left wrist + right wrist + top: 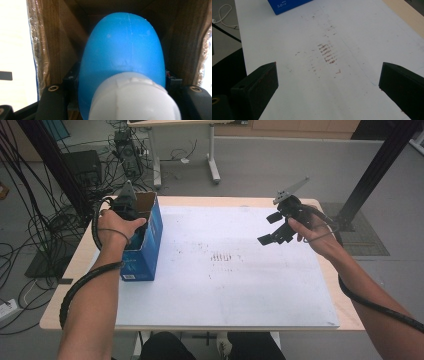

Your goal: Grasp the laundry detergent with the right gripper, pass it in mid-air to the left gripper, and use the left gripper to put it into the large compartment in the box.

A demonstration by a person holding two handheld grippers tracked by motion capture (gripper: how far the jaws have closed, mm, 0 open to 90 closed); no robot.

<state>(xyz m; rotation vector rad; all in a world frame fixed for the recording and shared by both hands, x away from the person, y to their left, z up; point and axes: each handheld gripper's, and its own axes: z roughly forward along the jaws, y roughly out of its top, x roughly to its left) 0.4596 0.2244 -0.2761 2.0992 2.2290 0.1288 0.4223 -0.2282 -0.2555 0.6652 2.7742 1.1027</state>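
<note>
The left gripper (126, 206) reaches down into the open blue cardboard box (150, 240) at nine o'clock on the table, its jaws closed on a smooth, rounded blue plastic bottle (122, 47) with a ribbed white cap (132, 100). Judging by this, the bottle is inside the box, either being placed or lifted out. At three o'clock the right gripper (273, 227) hovers with jaws wide apart, empty. Below it lies the flat white mat (225, 295), scuffed with reddish marks (327, 53).
</note>
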